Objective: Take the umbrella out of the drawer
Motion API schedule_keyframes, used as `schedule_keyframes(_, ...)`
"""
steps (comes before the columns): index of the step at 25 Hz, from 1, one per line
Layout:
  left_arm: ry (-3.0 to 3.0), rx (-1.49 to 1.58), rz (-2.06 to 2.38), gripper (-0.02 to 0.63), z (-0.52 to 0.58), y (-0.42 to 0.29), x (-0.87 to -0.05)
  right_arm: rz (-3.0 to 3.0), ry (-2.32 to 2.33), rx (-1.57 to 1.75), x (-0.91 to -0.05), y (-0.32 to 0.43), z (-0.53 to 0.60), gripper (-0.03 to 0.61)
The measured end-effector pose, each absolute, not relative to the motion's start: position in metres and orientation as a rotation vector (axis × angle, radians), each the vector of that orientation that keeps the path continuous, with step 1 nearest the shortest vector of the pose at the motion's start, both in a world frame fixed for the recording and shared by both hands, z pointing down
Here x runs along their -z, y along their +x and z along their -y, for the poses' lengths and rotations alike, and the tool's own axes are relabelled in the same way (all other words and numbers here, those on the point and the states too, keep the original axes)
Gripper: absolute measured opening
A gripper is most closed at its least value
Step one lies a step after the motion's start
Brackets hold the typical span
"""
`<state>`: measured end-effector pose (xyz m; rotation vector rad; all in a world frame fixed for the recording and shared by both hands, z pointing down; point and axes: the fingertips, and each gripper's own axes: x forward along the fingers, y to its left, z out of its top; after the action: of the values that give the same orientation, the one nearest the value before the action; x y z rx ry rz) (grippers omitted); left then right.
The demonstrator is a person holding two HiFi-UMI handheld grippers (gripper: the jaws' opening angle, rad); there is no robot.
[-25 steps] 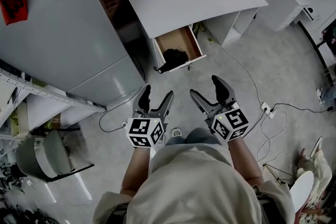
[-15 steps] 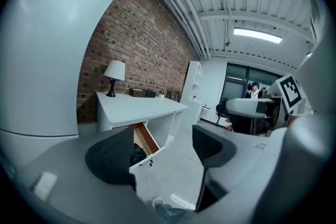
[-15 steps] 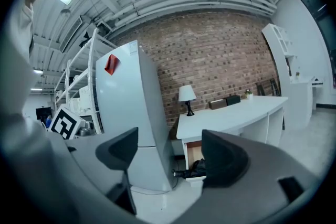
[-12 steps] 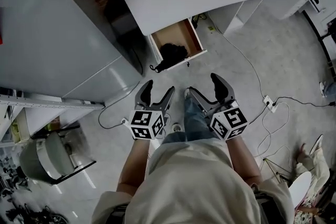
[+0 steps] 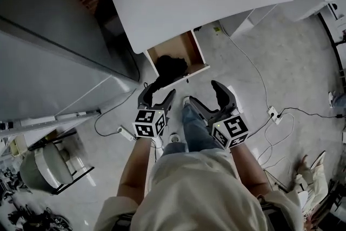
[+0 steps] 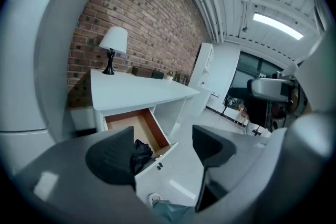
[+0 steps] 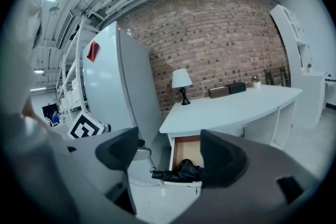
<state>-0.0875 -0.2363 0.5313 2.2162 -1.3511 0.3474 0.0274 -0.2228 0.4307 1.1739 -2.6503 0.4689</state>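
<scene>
No legible text anywhere.

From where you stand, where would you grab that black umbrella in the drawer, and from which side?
Probably the slim end of the umbrella that pokes out over the front edge of the drawer. It is narrow and clear of the walls; the rest is a crumpled bundle inside. Come from the front, likely with the open left tool, which is nearest.

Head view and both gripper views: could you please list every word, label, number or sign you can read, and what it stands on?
No text is readable in any view.
Left gripper and right gripper: square marker patterns only, no letters.
Red sheet on the tall grey cabinet: too small to read.
</scene>
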Motion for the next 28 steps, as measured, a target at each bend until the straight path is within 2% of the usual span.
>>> schedule_keyframes(13, 2.079, -0.773, 1.077, 0.336, 0.337, -0.056, -0.706, 2.589, 0.976, -0.592, -0.526, 0.028, 0.322, 0.367)
schedule_keyframes(16, 2.037, -0.87, 1.029, 0.364, 0.349, -0.057, -0.742, 2.583, 0.953, -0.625, -0.544, 0.026, 0.337, 0.367)
schedule_keyframes(28, 1.98, -1.267, 0.724, 0.408, 0.373, -0.038, -0.828, 2.561, 0.915, -0.762, -0.593, 0.032, 0.369, 0.367)
